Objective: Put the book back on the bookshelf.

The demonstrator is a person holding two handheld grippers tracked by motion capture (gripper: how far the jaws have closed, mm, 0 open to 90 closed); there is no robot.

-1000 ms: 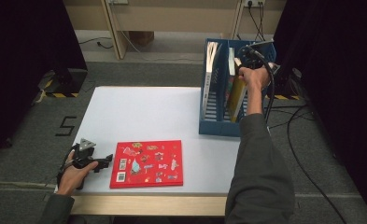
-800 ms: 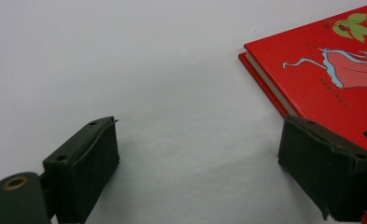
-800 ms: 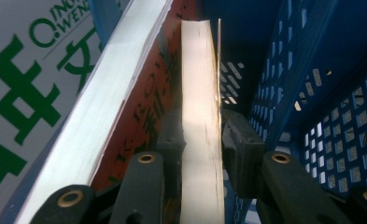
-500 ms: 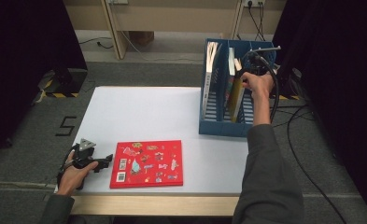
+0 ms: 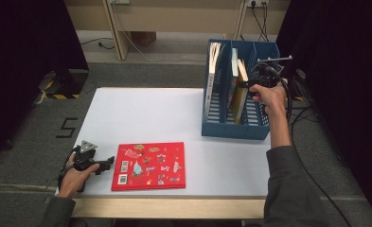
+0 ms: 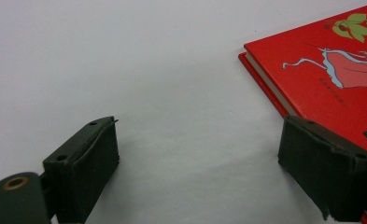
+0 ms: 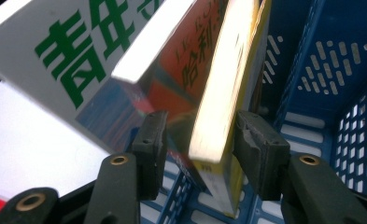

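Blue plastic walls of the file rack stood at the far right of the white table, and in its middle slot a yellow-backed book leaned upright beside two other books. The right gripper hung at that book's upper edge. Seen along the right gripper, the yellow-backed book lay between the jaws, its long axis rising away from them and tilting toward the neighbouring white-covered book. The jaws had just been opening; a gap showed on either side, so the pads no longer appeared to press on it, and the book seemed to rest on its own in the slot.

Near the front edge, left of centre, the red book lay flat with its cover up. The left gripper rested on the table just to the left of it, jaws spread wide and holding nothing. In the left gripper view, the red book showed its corner and pale page edge just ahead and to the right of the right-hand pad.

By position, the left hand was the nearer one to the red book, and a short move rightward along the table would likely bring its edge between the jaws.
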